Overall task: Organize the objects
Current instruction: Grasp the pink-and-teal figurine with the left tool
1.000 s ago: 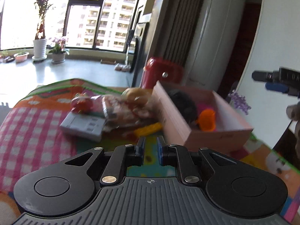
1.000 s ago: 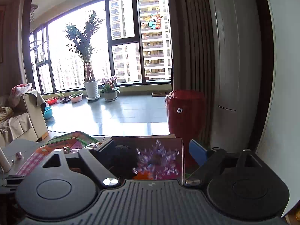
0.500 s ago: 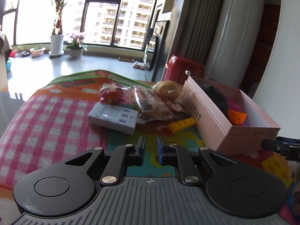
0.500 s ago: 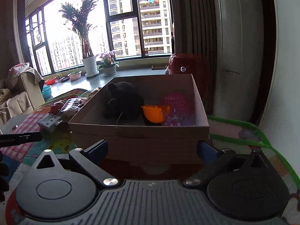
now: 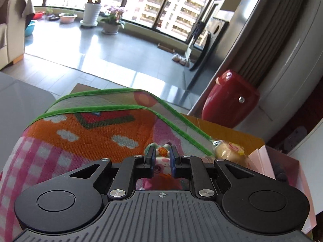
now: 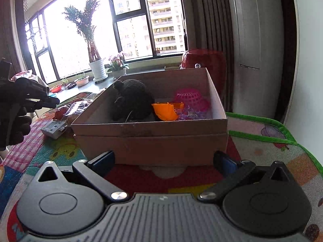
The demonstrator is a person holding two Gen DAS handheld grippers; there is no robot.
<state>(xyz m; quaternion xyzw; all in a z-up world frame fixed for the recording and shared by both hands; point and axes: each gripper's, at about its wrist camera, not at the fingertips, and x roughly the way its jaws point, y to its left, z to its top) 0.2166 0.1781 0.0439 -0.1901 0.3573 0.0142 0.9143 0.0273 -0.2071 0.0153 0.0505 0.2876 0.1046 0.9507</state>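
A bright play mat (image 6: 272,141) covers the counter, its green edge running along the right of the right wrist view. At centre frame sits the open cardboard box (image 6: 153,141), already holding a black plush (image 6: 131,100), an orange scoop (image 6: 164,112) and a pink basket (image 6: 189,98). The right claw (image 6: 164,161) gapes wide and empty just short of the box's near wall. Low centre in the left wrist view, the left claw (image 5: 162,160) pinches a small pig figurine (image 5: 161,157); the box lies to its right, a wrapped bun (image 5: 230,151) between.
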